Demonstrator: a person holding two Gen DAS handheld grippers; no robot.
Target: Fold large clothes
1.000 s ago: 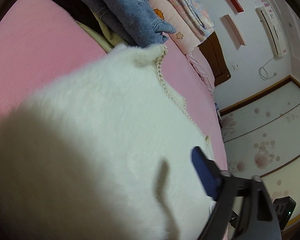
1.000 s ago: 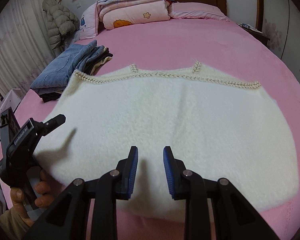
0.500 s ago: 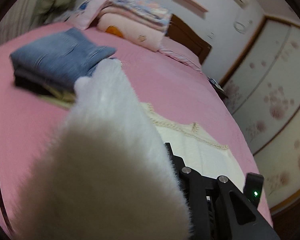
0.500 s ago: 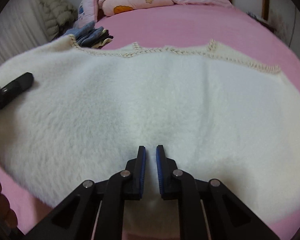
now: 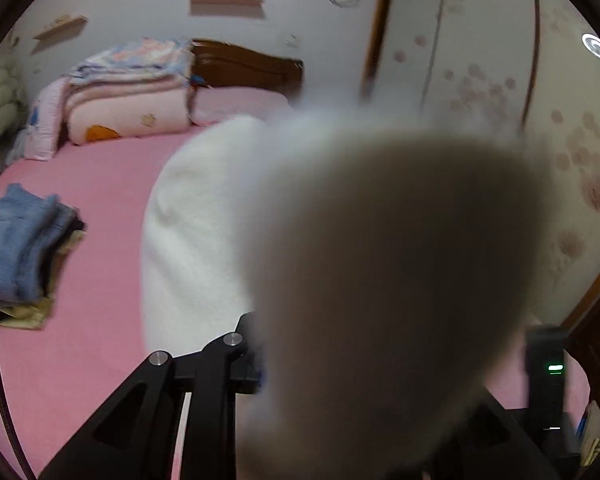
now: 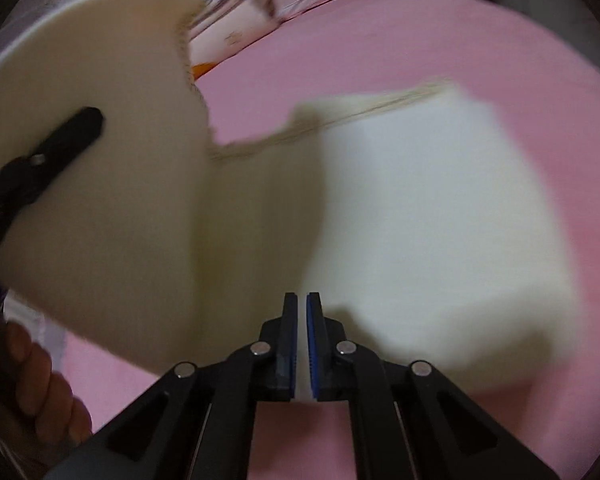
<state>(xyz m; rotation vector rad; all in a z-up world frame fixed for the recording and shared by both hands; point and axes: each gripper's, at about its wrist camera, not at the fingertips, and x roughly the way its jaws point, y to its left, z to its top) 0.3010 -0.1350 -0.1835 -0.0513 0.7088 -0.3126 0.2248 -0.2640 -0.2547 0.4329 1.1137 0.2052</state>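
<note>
A white fluffy garment lies on the pink bed. Its left half is lifted and curls over toward the right. My left gripper is shut on that raised edge, with one black finger showing across the cloth. In the left wrist view the held garment fills the middle and hides most of the left gripper. My right gripper is at the garment's near hem; its jaws are closing to a thin slit with white cloth pinched between the blue pads.
A stack of folded jeans sits at the bed's left side. Folded quilts and a wooden headboard are at the far end. A flowered wardrobe stands to the right. A person's hand holds the left gripper.
The left gripper closed on the garment's left edge, then rose and swung it over toward the right. The right gripper moved onto the near hem and its jaws came together.
</note>
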